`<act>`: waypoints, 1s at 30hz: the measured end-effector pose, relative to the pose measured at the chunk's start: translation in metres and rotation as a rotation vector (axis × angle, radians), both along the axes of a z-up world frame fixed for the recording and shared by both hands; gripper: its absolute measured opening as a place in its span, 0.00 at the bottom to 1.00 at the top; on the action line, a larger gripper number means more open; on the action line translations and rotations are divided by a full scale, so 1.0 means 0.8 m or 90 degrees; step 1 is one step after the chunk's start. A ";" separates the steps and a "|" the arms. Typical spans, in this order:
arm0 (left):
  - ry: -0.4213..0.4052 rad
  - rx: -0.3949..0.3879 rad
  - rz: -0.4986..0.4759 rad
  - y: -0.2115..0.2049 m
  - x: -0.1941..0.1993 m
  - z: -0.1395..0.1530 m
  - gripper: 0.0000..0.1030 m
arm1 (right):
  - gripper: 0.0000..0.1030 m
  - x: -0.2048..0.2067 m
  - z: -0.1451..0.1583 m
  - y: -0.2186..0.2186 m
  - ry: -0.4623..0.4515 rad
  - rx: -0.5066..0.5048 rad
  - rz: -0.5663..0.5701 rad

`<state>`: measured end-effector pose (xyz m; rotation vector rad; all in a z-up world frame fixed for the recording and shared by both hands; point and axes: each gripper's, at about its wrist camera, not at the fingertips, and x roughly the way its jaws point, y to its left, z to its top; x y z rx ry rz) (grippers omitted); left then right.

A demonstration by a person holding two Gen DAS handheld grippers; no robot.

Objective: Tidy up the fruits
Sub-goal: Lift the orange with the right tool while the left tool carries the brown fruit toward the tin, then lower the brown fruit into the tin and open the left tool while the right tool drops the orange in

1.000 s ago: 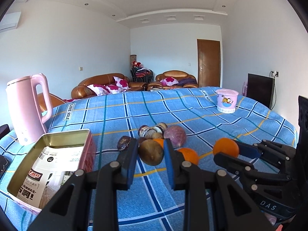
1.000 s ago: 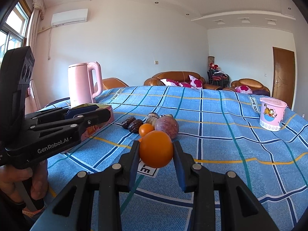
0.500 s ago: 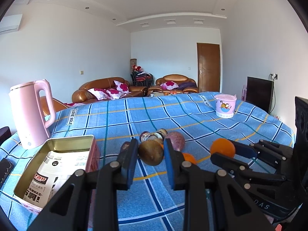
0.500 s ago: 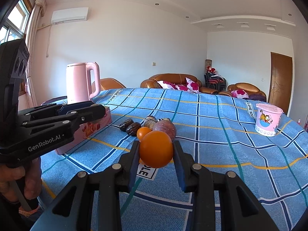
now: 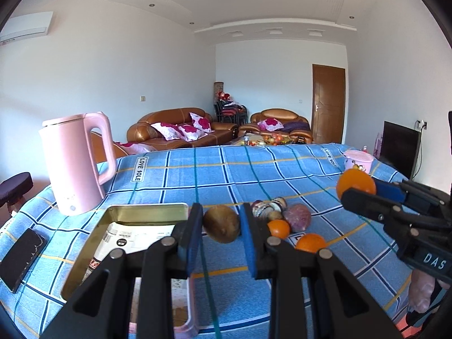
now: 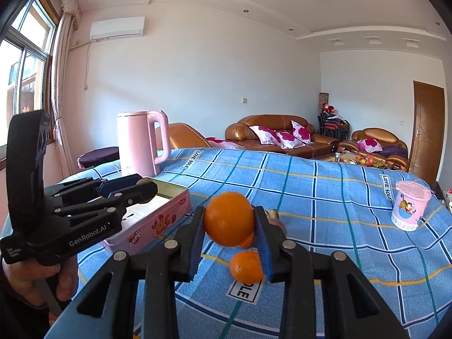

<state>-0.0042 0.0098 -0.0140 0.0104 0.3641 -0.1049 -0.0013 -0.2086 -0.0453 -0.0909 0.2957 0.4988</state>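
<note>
A: Kiwi (image 5: 221,224), brown and fuzzy, sits clamped between the blue pads of the left gripper (image 5: 221,226), lifted off the cloth. Where is the box?

B: At eight o'clock from that gripper: an open pink tin (image 5: 121,243) with printed paper inside. The kiwi hangs just past the tin's right edge, not yet over it.

A: And the other hand?

B: The right gripper (image 6: 229,227) is clenched on a large orange (image 6: 228,219), also held up in the air. In its view the tin (image 6: 166,216) lies at ten o'clock.

A: So the step?

B: Carrying, I judge. Both fruits are picked; next each must swing left over the tin, come down low, and only then be let go, one at a time, or the grippers may crowd each other.

A: What is left on the cloth?

B: Two small oranges (image 5: 310,242), a purple fruit (image 5: 298,217) and some dark pieces I cannot name, at one o'clock from the kiwi.

A: The surface?

B: A blue checked cloth (image 5: 226,175), soft-looking, so round fruit may roll. A pink kettle (image 5: 75,166), a phone (image 5: 24,257), a pink cup (image 6: 409,209); leather sofas (image 5: 180,127) and a wooden door (image 5: 328,103) beyond.
</note>
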 end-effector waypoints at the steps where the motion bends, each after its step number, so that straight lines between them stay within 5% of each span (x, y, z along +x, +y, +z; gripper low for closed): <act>1: 0.001 0.001 0.005 0.006 0.001 0.002 0.27 | 0.35 0.002 0.005 0.006 0.000 -0.001 0.007; 12: 0.033 0.003 0.069 0.067 0.023 0.007 0.27 | 0.35 0.028 0.030 0.078 0.007 -0.020 0.072; 30: 0.114 0.031 0.129 0.131 0.065 -0.025 0.27 | 0.35 0.079 -0.001 0.171 0.056 -0.062 0.137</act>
